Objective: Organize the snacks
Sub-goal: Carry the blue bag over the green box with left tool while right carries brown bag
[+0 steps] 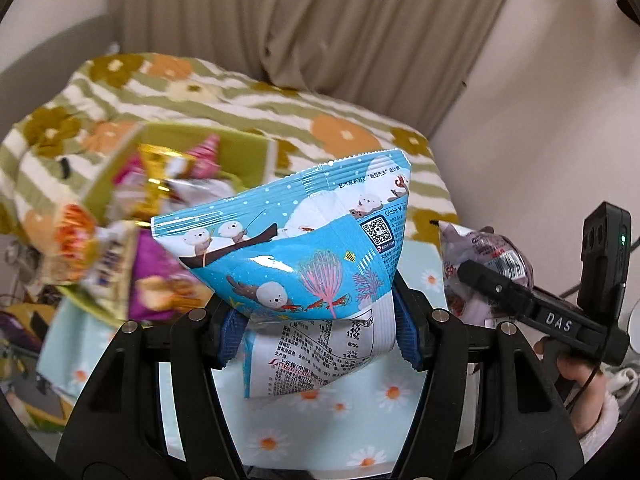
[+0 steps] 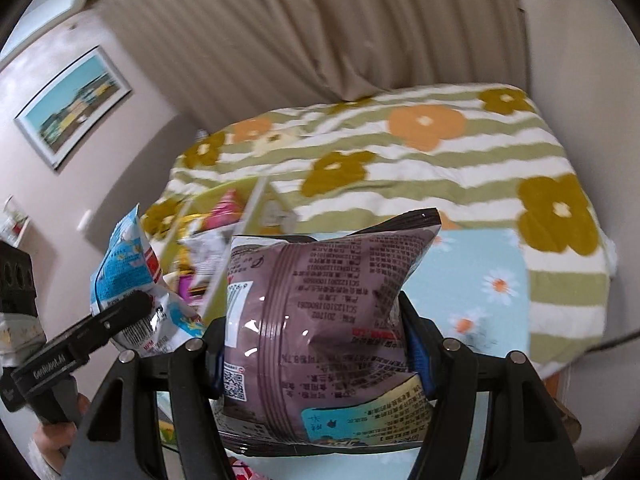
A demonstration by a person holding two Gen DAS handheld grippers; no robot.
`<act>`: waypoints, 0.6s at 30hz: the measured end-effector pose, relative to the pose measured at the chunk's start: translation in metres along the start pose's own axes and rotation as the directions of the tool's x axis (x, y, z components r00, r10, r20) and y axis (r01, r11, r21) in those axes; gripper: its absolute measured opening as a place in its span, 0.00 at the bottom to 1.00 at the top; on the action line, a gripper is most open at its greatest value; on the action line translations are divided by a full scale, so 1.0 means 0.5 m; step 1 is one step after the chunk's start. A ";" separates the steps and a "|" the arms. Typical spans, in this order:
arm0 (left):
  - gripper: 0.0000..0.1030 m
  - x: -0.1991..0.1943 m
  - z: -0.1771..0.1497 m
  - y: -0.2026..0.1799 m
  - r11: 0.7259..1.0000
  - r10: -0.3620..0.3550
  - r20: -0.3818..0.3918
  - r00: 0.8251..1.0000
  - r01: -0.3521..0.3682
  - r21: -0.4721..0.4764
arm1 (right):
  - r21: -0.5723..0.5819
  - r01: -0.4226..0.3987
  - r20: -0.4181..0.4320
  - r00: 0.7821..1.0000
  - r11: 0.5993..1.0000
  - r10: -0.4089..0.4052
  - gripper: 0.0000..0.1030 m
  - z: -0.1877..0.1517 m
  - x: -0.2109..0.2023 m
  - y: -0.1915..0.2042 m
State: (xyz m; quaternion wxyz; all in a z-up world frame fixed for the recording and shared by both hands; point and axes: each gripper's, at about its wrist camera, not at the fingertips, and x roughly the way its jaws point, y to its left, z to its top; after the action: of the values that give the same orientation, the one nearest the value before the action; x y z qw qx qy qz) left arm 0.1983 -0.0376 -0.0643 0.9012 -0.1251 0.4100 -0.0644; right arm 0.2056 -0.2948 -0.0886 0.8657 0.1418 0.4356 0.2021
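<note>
Two packets are in transit: the left gripper (image 1: 320, 328) clamps a blue snack bag (image 1: 296, 248) and the right gripper (image 2: 316, 356) a purple snack bag (image 2: 320, 320), both above the daisy cloth (image 1: 320, 420), while the green box (image 1: 172, 148) (already part-filled, contents blurred) awaits them.

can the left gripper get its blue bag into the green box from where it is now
Probably yes. The left gripper is shut on the blue snack bag, held in the air, and the green box sits ahead to its left with an open top. Nothing stands between them, though the box already looks quite full.
</note>
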 end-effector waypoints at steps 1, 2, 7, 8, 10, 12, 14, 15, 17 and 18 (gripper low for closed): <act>0.57 -0.012 0.004 0.016 1.000 0.010 0.010 1.000 -0.010 -0.008 | -0.011 -0.012 0.001 1.000 1.000 0.012 0.61 0.000 0.003 0.014; 0.57 -0.019 0.010 0.031 1.000 0.016 0.016 1.000 -0.016 -0.014 | -0.024 -0.027 0.000 1.000 0.999 0.028 0.61 0.001 0.008 0.034; 0.57 -0.057 0.043 0.105 0.999 0.034 0.049 0.998 -0.032 -0.031 | -0.071 -0.073 0.002 0.997 0.995 0.073 0.61 0.008 0.028 0.107; 0.57 -0.062 0.048 0.115 0.999 0.034 0.051 0.998 -0.033 -0.029 | -0.079 -0.077 0.008 0.997 0.994 0.077 0.61 0.011 0.033 0.126; 0.57 -0.066 0.063 0.137 0.999 0.031 0.053 0.998 -0.030 -0.020 | -0.087 -0.079 0.019 0.997 0.993 0.081 0.61 0.017 0.041 0.151; 0.57 -0.065 0.082 0.168 1.000 0.023 0.049 0.999 -0.022 -0.011 | -0.087 -0.075 0.031 0.996 0.993 0.078 0.61 0.024 0.050 0.177; 0.57 -0.059 0.102 0.199 1.000 0.016 0.040 0.999 -0.016 -0.007 | -0.085 -0.069 0.038 0.997 0.994 0.072 0.61 0.033 0.063 0.205; 0.57 -0.054 0.111 0.214 1.000 0.014 0.033 0.999 -0.014 -0.005 | -0.086 -0.064 0.041 0.997 0.994 0.067 0.61 0.037 0.070 0.220; 0.57 -0.041 0.131 0.243 1.000 0.011 0.021 1.000 -0.011 0.002 | -0.088 -0.052 0.044 0.997 0.995 0.056 0.61 0.049 0.093 0.253; 0.57 -0.030 0.143 0.263 1.000 0.007 0.010 1.000 -0.007 0.007 | -0.086 -0.049 0.044 0.998 0.995 0.053 0.61 0.053 0.099 0.266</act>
State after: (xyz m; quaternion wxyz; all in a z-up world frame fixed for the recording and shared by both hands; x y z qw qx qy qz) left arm 0.2441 0.1042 -0.0449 0.9038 -0.1208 0.4057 -0.0623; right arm 0.2239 -0.1564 -0.0517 0.8754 0.1205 0.4025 0.2391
